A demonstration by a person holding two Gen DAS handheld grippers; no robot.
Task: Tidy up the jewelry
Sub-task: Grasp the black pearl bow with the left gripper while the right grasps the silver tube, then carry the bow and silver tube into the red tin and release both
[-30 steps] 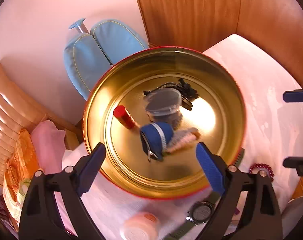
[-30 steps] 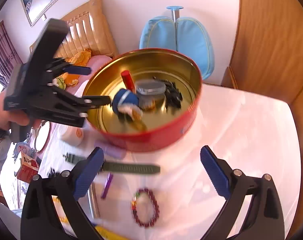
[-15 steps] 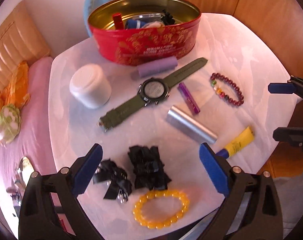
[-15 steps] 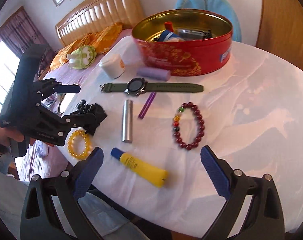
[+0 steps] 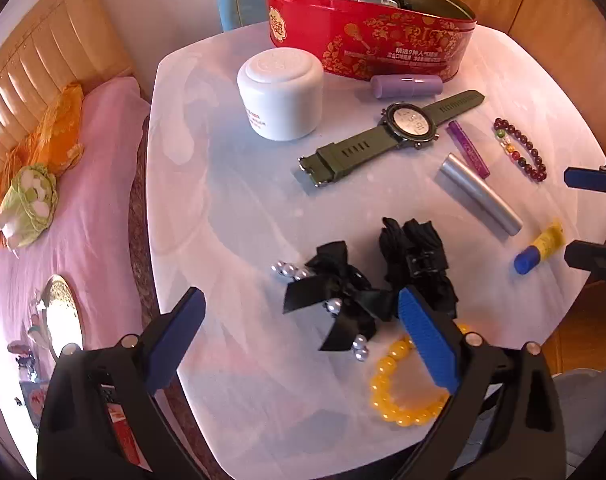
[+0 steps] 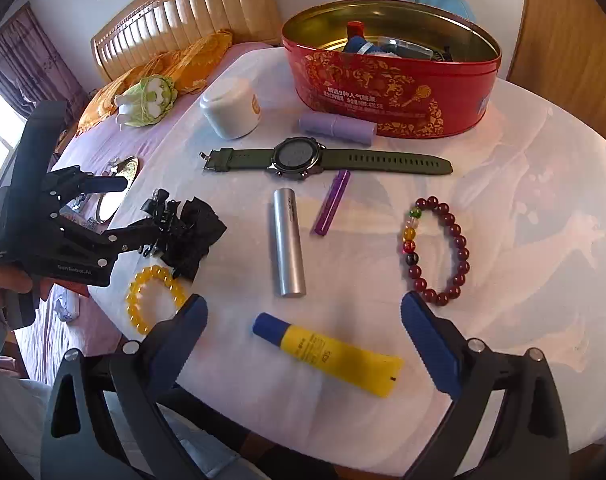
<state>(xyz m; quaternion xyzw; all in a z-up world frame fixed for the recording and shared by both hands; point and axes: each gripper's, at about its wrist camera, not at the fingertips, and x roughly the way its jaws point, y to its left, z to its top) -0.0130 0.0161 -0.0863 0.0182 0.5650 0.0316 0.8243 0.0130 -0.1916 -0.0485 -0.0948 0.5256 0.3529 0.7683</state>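
Note:
A red tin [image 5: 367, 46] [image 6: 391, 96] with several items inside stands at the table's far side. On the white cloth lie a green watch [image 5: 387, 134] [image 6: 327, 158], a dark red bead bracelet [image 5: 521, 148] [image 6: 439, 248], a yellow bead bracelet [image 5: 399, 392] [image 6: 153, 296], a black pearl bow clip [image 5: 335, 296] and a black hair piece [image 5: 417, 264] [image 6: 191, 232]. My left gripper [image 5: 299, 344] [image 6: 115, 208] is open and empty, low over the black bow. My right gripper [image 6: 303, 344] [image 5: 591, 216] is open and empty above the yellow tube [image 6: 327, 354].
A white cream jar [image 5: 281, 92], a lilac tube [image 5: 407, 86], a silver cylinder [image 5: 477, 194] and a purple stick [image 5: 467, 148] lie between tin and grippers. A bed with pink sheet [image 5: 83, 208] and a hand mirror [image 5: 63, 316] is left of the table.
Both grippers pulled back from over the tin toward the table's near edge. The left gripper then dropped lower and closer to the black bow.

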